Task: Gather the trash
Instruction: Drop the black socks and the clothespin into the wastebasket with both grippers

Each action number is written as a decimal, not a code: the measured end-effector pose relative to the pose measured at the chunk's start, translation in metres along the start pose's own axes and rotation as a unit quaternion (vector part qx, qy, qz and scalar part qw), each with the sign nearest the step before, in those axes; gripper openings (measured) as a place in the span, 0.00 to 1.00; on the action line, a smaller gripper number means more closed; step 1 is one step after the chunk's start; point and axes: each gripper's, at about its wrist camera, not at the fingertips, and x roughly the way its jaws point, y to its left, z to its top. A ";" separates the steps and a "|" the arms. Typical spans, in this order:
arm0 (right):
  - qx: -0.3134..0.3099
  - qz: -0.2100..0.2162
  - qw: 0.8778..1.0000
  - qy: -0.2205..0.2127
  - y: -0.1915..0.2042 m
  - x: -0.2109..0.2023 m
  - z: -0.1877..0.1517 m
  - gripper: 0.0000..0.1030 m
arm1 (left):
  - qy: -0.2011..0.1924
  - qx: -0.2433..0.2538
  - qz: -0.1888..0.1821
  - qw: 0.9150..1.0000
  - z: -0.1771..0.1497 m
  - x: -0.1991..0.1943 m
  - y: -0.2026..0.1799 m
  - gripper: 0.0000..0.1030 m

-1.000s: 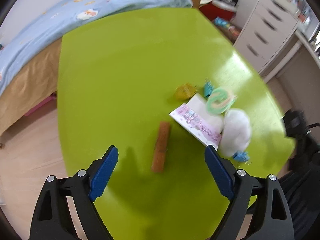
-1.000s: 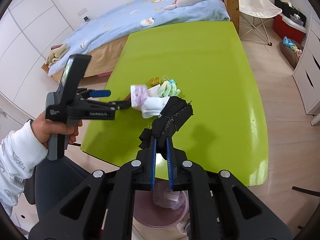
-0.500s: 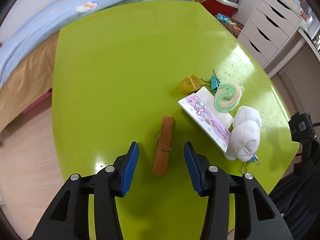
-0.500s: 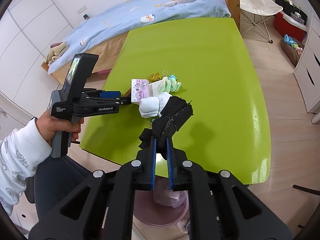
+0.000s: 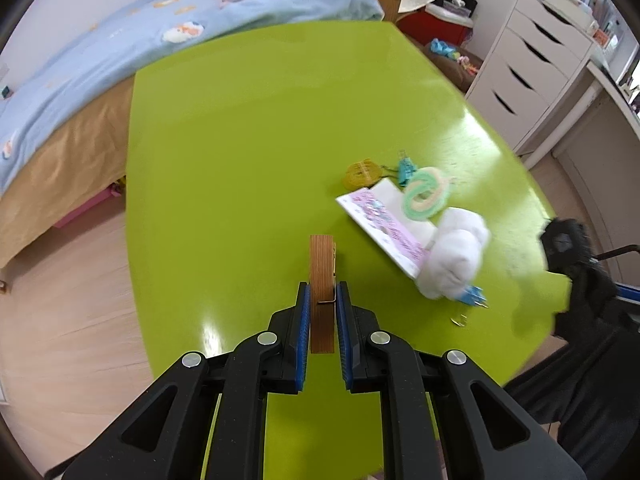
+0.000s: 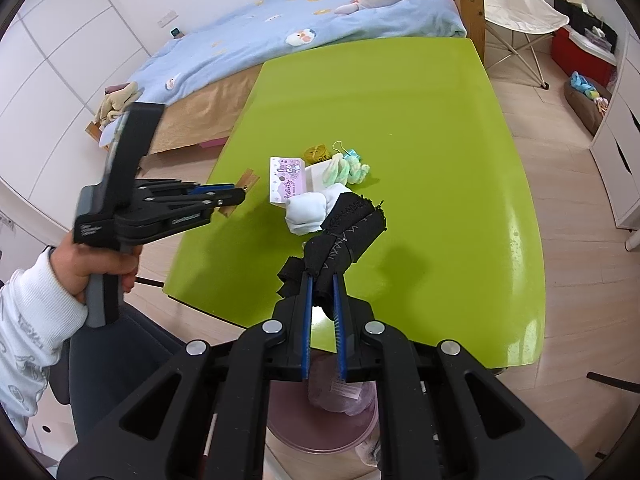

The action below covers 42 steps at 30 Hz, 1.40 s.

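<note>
In the left wrist view, the left claw (image 5: 322, 306) is seen closing its blue pads on a wooden clothespin (image 5: 322, 280), which is gripped between them over the green desk (image 5: 240, 140). A printed card (image 5: 382, 226) and white socks (image 5: 454, 262) are seen to its right.

In the right wrist view, the right claw (image 6: 322, 292) is clamped narrowly on a black cloth roll (image 6: 344, 232), held over the near desk edge, with a pink bin (image 6: 320, 424) seen below

We see the green table (image 5: 240, 128) lying bare on its far and left parts, while 1 clutter pile (image 5: 412, 216) crowds its right edge.
</note>
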 end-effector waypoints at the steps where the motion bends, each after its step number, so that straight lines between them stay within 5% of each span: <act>1: -0.002 0.001 1.000 -0.001 0.001 -0.001 -0.001 0.09 | -0.003 0.000 -0.001 1.000 -0.003 -0.005 -0.002 0.13; 19: -0.063 -0.008 0.998 -0.018 0.032 -0.044 -0.025 0.09 | -0.079 0.003 -0.023 0.997 -0.078 -0.111 -0.057 0.13; 42: -0.101 0.021 0.994 0.032 0.065 -0.050 -0.107 0.09 | -0.073 -0.014 -0.045 0.996 -0.153 -0.132 -0.072 0.13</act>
